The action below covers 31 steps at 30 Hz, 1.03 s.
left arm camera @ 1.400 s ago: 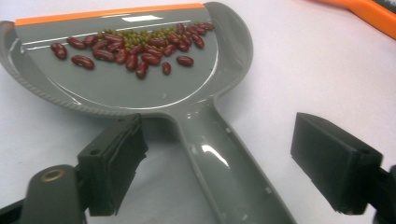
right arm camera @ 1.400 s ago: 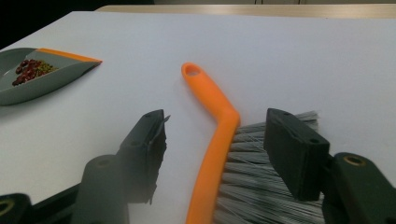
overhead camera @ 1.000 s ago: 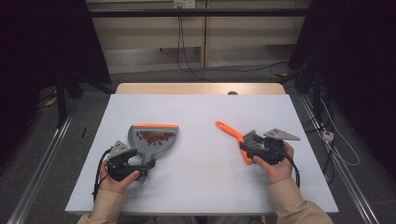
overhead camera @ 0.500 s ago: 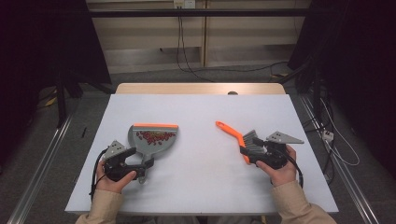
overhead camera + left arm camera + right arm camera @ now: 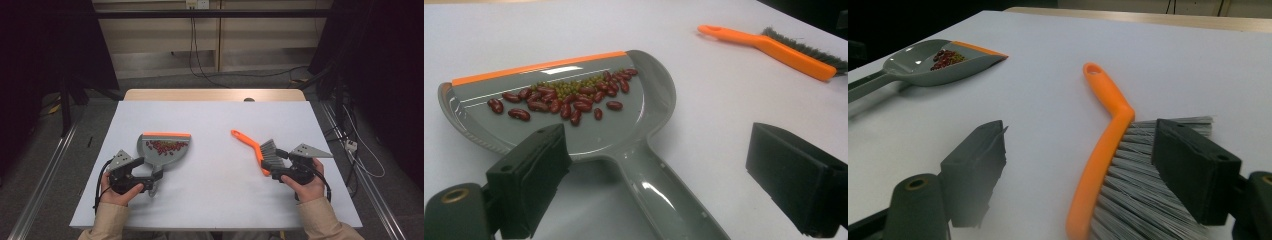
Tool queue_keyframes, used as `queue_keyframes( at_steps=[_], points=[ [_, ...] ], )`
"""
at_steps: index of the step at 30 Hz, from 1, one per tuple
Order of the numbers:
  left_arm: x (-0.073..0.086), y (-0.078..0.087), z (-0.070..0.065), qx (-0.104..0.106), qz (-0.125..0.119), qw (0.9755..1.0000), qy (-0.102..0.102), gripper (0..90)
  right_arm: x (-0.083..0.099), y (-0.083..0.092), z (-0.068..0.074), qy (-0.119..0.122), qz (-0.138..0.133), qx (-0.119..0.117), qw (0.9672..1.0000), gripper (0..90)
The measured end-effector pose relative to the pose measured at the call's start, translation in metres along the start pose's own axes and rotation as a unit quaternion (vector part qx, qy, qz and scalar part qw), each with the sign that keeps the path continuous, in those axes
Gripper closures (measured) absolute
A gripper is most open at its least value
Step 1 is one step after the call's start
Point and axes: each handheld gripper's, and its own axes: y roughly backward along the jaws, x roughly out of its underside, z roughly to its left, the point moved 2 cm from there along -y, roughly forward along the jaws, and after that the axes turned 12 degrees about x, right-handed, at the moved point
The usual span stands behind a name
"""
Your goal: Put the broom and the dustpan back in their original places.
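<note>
Dustpan [image 5: 164, 149] sits on the left half of the white table [image 5: 210, 120], its orange-lipped mouth toward the far side and its grey handle running back toward the near edge, straight into the left gripper [image 5: 150, 181]. Red beans and small green ones [image 5: 569, 97] lie heaped just inside the lip. In the left gripper view the handle passes between the two black jaws, which stand wide on either side with no pad pressing on it, so that gripper is open around the handle rather than holding it.

Smaller, on the right half, the orange brush [image 5: 255, 150] lies flat, its handle pointing far and left, its grey bristle head near the right gripper [image 5: 278, 167]. That gripper's jaws have just been opening; they straddle the bristle end without pinching it, so the brush looks released.

Each tool lies directly ahead of its own hand, long axis roughly in line with the jaws. Any retreat would run back along that axis, toward the person, to clear handle and bristles without nudging them.
</note>
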Motion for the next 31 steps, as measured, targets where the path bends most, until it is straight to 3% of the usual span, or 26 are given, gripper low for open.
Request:
queue_keyframes(
  at_steps=[5, 12, 31],
  points=[
    [0.000, 0.002, 0.001, 0.004, -0.007, 1.0000, -0.003, 7.6, 0.003, 0.006, -0.004, 0.003, 0.000, -0.002, 1.0000, 20.5],
    [0.005, 0.005, 0.001, 0.011, 0.007, 0.9998, -0.016, 7.0, 0.010, 0.013, -0.011, 0.008, 0.004, 0.002, 1.0000, 20.7],
    [0.015, 0.008, 0.000, 0.019, 0.016, 0.9996, -0.010, 6.9, 0.028, 0.024, -0.015, 0.036, 0.028, 0.014, 0.9989, 20.6]
  ],
)
